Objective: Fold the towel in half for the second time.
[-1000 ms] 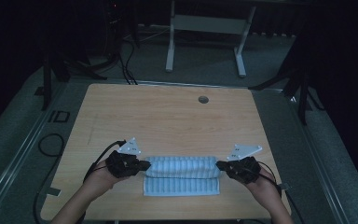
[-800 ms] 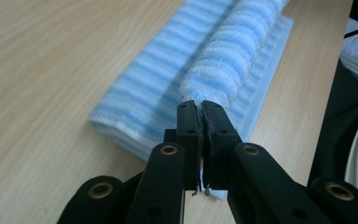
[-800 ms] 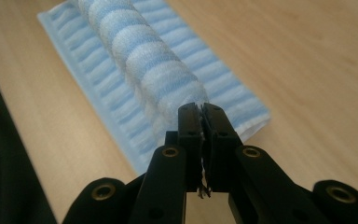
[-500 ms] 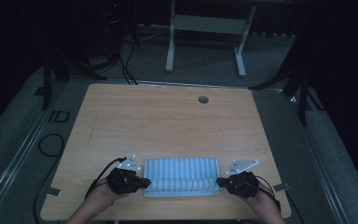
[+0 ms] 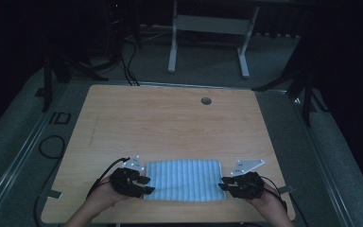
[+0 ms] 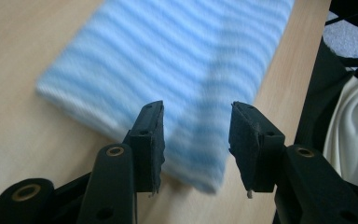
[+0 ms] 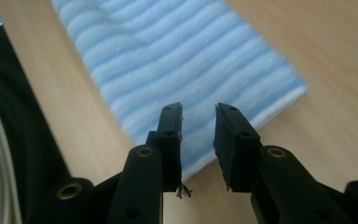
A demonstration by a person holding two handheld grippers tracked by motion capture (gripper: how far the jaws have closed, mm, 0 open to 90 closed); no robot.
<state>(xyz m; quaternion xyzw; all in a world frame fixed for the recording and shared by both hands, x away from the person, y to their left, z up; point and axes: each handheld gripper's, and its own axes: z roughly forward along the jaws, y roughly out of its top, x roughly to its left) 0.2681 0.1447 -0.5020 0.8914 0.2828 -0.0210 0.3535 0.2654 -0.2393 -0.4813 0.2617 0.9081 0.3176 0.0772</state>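
On the pale wooden table (image 5: 170,123), ringed by grey floor and dark stands, the folded blue-and-white striped cloth (image 5: 184,180) lay near the front edge between the left gripper (image 5: 144,185) and right gripper (image 5: 223,184), whose own views showed both jaws parted, empty.

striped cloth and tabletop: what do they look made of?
Striped cloth: soft woven or terry fabric, matte, blue and white stripes; fuzzy nap and a thick rounded edge in the left gripper view suggest a folded towel.
Tabletop: light wood-look surface, smooth with faint grain lines; probably laminate, but real wood can't be ruled out.
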